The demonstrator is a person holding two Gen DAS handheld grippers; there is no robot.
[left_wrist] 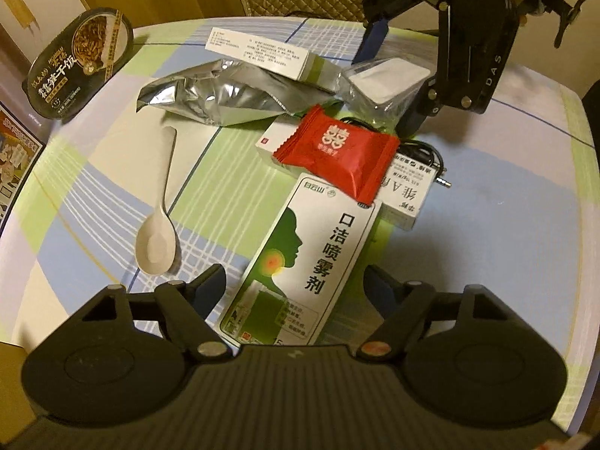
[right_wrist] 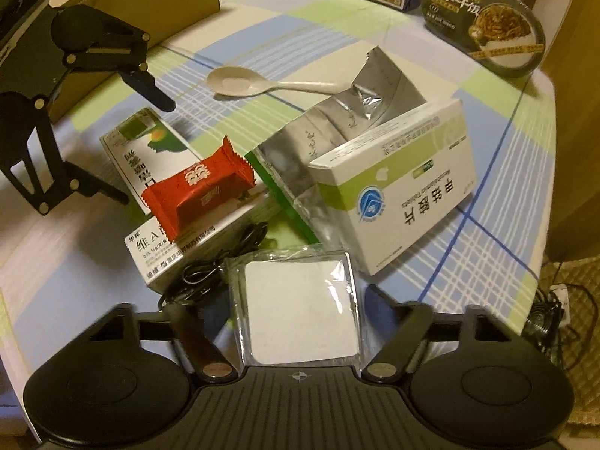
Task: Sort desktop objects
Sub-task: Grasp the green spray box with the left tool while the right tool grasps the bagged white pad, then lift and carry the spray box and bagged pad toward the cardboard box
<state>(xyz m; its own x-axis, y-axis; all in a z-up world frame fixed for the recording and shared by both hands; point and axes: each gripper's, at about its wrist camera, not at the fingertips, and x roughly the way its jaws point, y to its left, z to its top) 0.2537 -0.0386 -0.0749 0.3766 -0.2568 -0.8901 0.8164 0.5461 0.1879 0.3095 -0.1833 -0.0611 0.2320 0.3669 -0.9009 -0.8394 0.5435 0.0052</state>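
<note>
Table [left_wrist: 506, 225], from left wrist view:
- rice bowl [left_wrist: 80, 62] at far left edge
- spoon [left_wrist: 159, 221] left of spray box [left_wrist: 300, 262]
- candy packet [left_wrist: 337, 152] on spray box's far end, overlapping ointment box [left_wrist: 407, 197]
- foil pouch [left_wrist: 221, 95] behind, tablet box [left_wrist: 262, 54] on it
- wrapped pad [left_wrist: 386, 77] far right
- cable [left_wrist: 423, 150] beside ointment box

Bare bench [left_wrist: 487, 225] lies right of the piled boxes [left_wrist: 300, 270]; the spoon [left_wrist: 159, 232] and foil bag [left_wrist: 225, 93] crowd the left.
</note>
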